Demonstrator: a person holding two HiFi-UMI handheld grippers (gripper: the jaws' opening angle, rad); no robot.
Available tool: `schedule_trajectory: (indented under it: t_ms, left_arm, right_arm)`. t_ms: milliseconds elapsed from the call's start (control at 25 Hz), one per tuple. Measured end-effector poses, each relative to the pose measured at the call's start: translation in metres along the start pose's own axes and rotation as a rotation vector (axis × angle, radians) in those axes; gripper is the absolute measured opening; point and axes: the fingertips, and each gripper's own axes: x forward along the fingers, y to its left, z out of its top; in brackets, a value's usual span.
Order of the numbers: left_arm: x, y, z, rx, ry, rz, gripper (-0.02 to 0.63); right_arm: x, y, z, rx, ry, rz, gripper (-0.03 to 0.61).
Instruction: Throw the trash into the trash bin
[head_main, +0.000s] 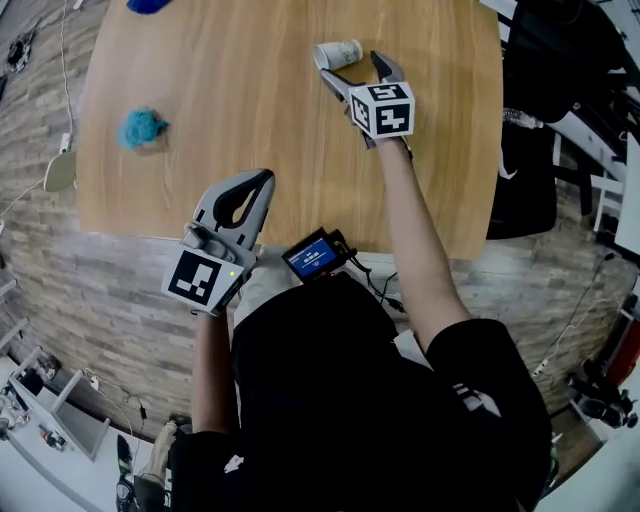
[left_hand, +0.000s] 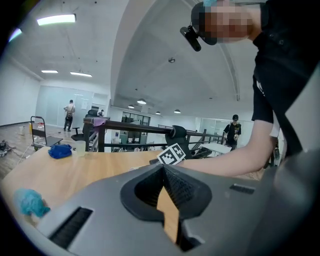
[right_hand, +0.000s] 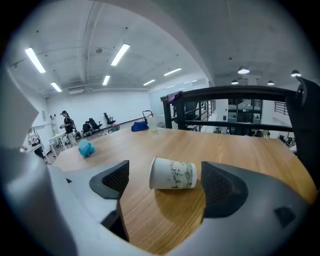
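Wooden tabletop (head_main: 260, 110), three bits of trash on it. One white paper cup with green print (right_hand: 173, 173) lies on its side right between the right gripper's (head_main: 352, 68) wide-open jaws, not touching either. The left gripper's (head_main: 262, 180) jaws are pressed together, empty. One crumpled teal wad (head_main: 140, 127) sits ahead-left of it, and one blue cloth (left_hand: 60, 151) farther ahead.

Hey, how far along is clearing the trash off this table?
Done: nothing visible, and no bin is in view. In hand: the right gripper is open, its jaws either side of the paper cup, which lies on its side on the table, not gripped. The left gripper is shut and empty. Left: grasp and bin the cup, then likely the teal wad and blue item.
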Motion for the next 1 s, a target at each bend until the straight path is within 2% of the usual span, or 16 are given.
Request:
schedule_trajectory:
  t_ms: [200,560,1000]
  left_arm:
    - [0.014,0.008,-0.005,-0.021,0.008,-0.006,0.003]
    - [0.018,0.010,-0.013,-0.040,0.016,-0.008,0.003]
    - [0.013,0.004,-0.015,-0.057,-0.004,0.030,0.003]
  right_arm:
    - [0.029,-0.019,-0.015,0.036,0.041,0.001,0.416]
    - [0.043,-0.021,-0.032,0.043,0.091,0.020,0.413]
    - [0.036,-0.008,-0.021,0.032,0.082,0.067,0.410]
